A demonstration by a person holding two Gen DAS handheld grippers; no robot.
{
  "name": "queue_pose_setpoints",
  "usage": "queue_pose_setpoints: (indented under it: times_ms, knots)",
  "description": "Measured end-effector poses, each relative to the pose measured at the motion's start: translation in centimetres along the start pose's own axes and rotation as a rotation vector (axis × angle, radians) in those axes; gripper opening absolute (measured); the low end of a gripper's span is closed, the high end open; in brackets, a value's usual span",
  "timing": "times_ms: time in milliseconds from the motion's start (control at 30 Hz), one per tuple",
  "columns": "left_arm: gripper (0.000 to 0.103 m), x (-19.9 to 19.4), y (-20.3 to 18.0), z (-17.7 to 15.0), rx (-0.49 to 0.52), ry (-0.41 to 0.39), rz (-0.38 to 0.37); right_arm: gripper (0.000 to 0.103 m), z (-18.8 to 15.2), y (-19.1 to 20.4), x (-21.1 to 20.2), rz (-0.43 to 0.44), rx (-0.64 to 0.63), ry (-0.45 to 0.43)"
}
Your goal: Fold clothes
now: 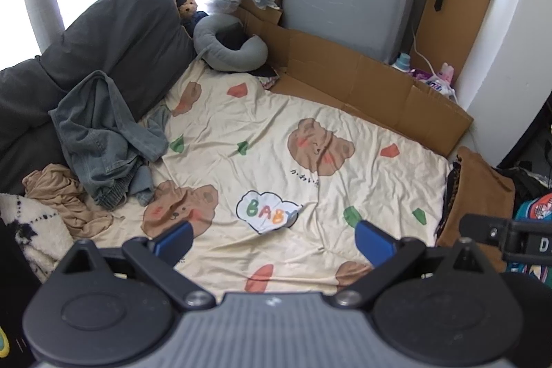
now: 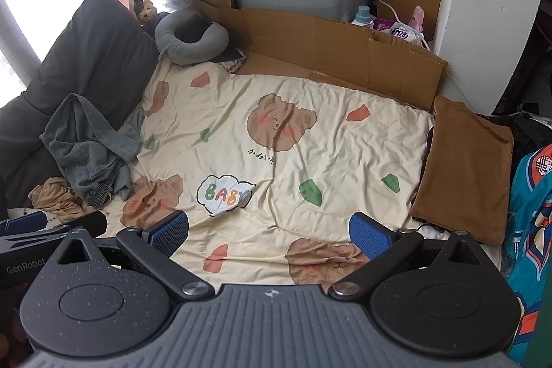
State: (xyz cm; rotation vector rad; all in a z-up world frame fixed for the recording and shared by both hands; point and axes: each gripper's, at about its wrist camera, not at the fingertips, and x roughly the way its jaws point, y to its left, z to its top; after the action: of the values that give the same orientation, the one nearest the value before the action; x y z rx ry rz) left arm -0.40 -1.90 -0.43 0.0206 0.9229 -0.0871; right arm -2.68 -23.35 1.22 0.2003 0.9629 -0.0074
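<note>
Left gripper (image 1: pixel 274 238) and right gripper (image 2: pixel 269 231) are held spread wide, empty, above the bear-print sheet (image 2: pixel 310 140); crumpled grey jeans (image 1: pixel 103 140) are left at its left edge.

Open middle of the bear-print sheet (image 2: pixel 310 133), clutter around its edges

The sheet's centre, around the BABY patch (image 2: pixel 224 194), lies bare and wrinkled — room to reach in from the near edge. Left of the patch, the grey jeans (image 2: pixel 89 147) heap against dark pillows (image 2: pixel 93 57), with a tan garment (image 2: pixel 57 197) just beside them. Beyond the patch, a grey neck pillow (image 2: pixel 189 42) and flattened cardboard (image 2: pixel 327 50) close off the far edge. Right of the patch, a folded brown garment (image 2: pixel 465 168) lines the sheet's border — teal clothing (image 2: pixel 531 212) beyond it.
</note>
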Motion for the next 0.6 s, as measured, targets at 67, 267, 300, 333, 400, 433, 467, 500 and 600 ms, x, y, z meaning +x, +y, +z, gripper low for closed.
queue_pose_setpoints:
  times_ms: [67,267,300,333,400,433,467,500,600]
  knots:
    - [0.101,0.02,0.11,0.07,-0.001,0.001,-0.003,0.102,-0.05,0.03,0.01,-0.002,-0.002,0.001]
    - [0.101,0.05,0.30,0.23,0.002,0.002,-0.009,0.102,0.03,-0.05,0.03,-0.002,-0.002,0.000]
    - [0.101,0.07,0.23,0.24,0.002,0.002,-0.008,0.102,0.04,-0.04,0.04,-0.002,-0.002,0.000]
    - [0.101,0.08,0.25,0.26,0.002,0.002,-0.009,0.102,0.06,-0.06,0.04,-0.003,-0.002,0.000]
    - [0.101,0.08,0.37,0.30,0.001,0.003,-0.012,0.102,0.07,-0.11,0.03,-0.003,-0.001,-0.001]
    - [0.101,0.04,0.41,0.27,-0.003,0.002,-0.017,0.102,-0.03,-0.16,0.02,-0.002,0.000,0.000]
    - [0.101,-0.01,0.45,0.23,-0.006,0.001,-0.023,0.102,-0.04,-0.22,0.08,0.001,0.000,0.006]
    - [0.101,-0.06,0.48,0.19,-0.010,0.000,-0.029,0.102,-0.02,-0.34,0.11,0.000,0.006,0.013]
    - [0.101,-0.04,0.71,0.28,-0.025,0.011,-0.058,0.102,-0.02,-0.46,-0.10,0.005,0.006,0.017]
